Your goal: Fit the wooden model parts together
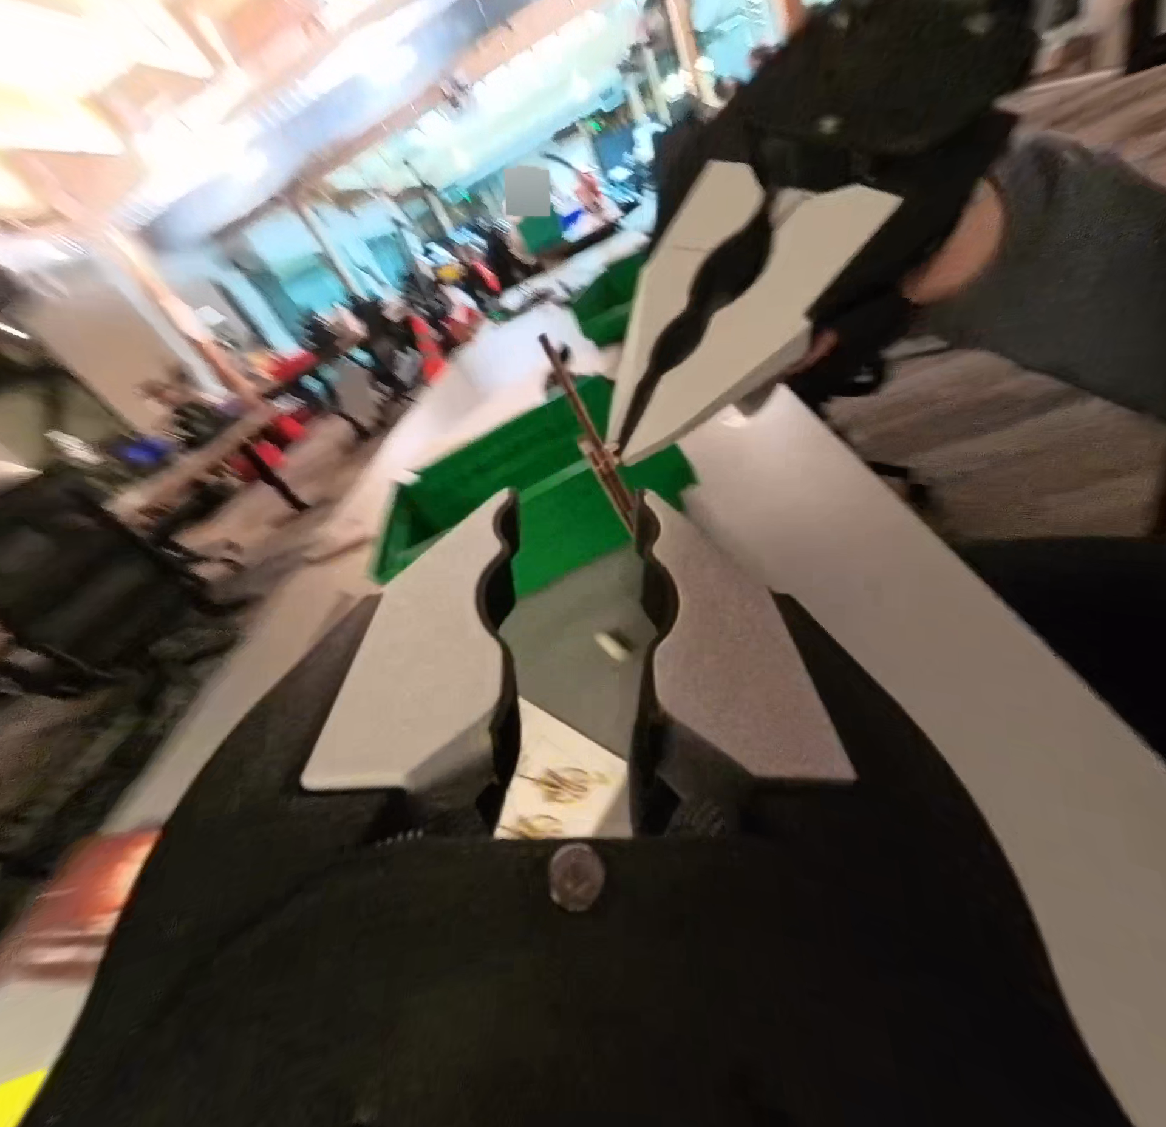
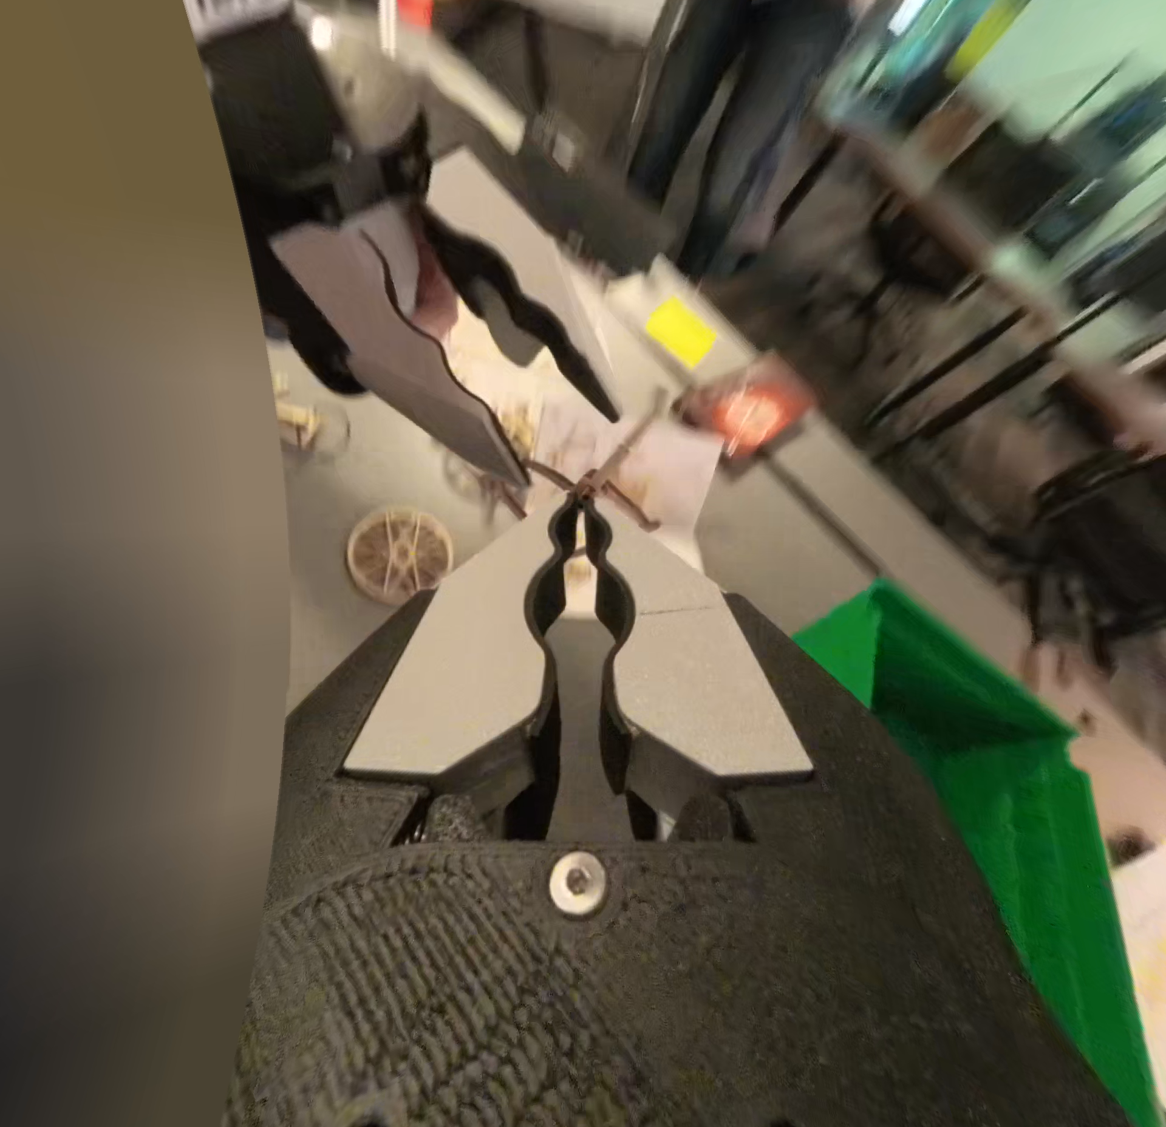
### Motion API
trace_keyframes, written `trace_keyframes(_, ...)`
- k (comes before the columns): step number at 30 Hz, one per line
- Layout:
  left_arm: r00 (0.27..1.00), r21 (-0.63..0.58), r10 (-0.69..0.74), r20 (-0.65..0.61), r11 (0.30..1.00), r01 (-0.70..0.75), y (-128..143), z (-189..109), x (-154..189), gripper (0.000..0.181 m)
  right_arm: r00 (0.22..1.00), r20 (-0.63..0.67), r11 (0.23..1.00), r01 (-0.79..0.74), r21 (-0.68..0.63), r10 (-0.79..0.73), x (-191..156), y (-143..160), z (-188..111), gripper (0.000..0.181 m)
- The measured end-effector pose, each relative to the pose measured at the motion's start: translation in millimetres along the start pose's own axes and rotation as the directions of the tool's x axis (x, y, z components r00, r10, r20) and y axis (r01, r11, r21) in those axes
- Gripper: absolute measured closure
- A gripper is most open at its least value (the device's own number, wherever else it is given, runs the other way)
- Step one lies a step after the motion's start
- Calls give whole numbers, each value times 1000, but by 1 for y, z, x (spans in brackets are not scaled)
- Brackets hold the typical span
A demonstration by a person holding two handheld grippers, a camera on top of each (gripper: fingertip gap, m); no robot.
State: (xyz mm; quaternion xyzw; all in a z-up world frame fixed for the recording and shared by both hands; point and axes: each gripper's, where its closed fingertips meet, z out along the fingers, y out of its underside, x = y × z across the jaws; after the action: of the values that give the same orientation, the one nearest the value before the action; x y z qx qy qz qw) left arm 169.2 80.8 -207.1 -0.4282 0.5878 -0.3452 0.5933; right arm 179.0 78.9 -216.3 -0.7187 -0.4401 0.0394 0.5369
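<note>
Wooden model part [image 2: 621, 466], a thin cross of sticks, is pinched at its centre by the right gripper [image 2: 579, 509], fingers clenched on it. Long axis runs 11 to 5 o'clock in the left wrist view. Left gripper [image 1: 577, 516] fingers spread wide around its lower end, above the green bin [image 1: 479, 466] and grey bench [image 1: 883, 592]. Motion blur hides the joints.

Wooden wheel [image 2: 400, 557] lies on table [image 2: 789, 548], left of bin [image 2: 984, 781].

Blurred background room [image 1: 315, 276]
</note>
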Motion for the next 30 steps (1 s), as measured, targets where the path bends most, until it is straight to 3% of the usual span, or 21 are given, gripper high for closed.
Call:
trace_keyframes(2,981,-59,-158,-114,987,152,26,13,10,142,994,105,976,40,-213,-18,2,38,7,181)
trace_keyframes(5,920,-103,-338,-198,941,324,53,23,12,146,957,290,890,157,-428,-29,-9,87,13,181)
trace_keyframes(8,876,-161,-412,-252,910,382,79,30,19,148,891,449,750,254,-611,64,-26,139,19,181)
trace_keyframes(11,859,-291,-413,-304,899,329,113,36,42,144,841,534,644,360,-675,90,-38,173,26,181)
trace_keyframes(14,864,-414,-374,-336,883,221,139,39,66,144,813,575,657,388,-647,86,-49,181,37,181)
trace_keyframes(21,916,-557,-233,-327,831,13,174,39,82,150,829,558,785,314,-534,47,-62,175,52,181)
trace_keyframes(26,898,-586,-261,-354,810,4,179,38,93,163,873,473,880,126,-459,122,-67,171,53,180)
trace_keyframes(30,883,-581,-277,-379,814,5,178,37,98,173,894,373,921,-96,-379,247,-65,169,44,152)
